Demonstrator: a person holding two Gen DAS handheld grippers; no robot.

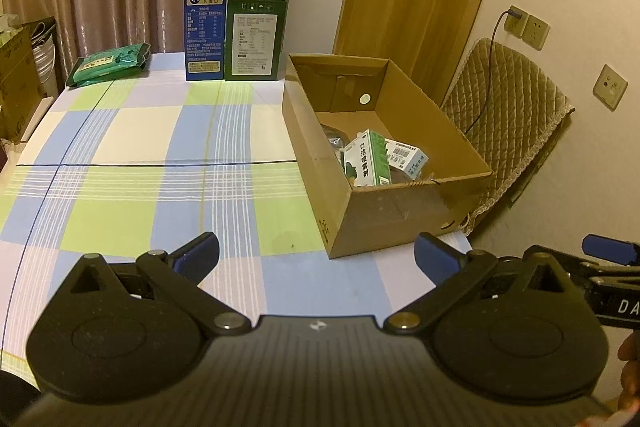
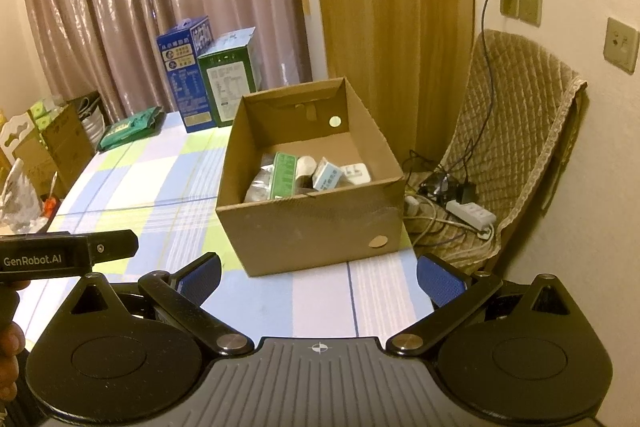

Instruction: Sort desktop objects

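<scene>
Brown cardboard forms the open box [image 1: 400,211] that takes the sorted things; it stands at the right edge of the table, on the checked cloth [image 1: 140,195], and it holds already a green-and-white carton [image 1: 368,159], a small white-and-blue box [image 1: 408,155] and some other pieces that I cannot name. The near and middle part of the cloth is bare. What remains outside the box stands at the far edge: a green packet [image 1: 108,65] at the far left, then a tall blue carton [image 1: 206,19] and, touching it on the right, a green carton [image 1: 256,35].

The left gripper [image 1: 316,259] hangs low over the near cloth with its blue pads wide apart and nothing between them. The right gripper [image 2: 318,279] is just beside it, in front of the box, also spread wide and empty.

I judge that most of the sorting is done and the step in hand is to choose the next thing. The green packet looks the easiest for the left gripper: soft, flat, free on all sides. It is better to come from above and close across its narrow width. The two cartons are tall and pressed together, so a careless reach can tip one; they may also be too wide for the jaws.
</scene>
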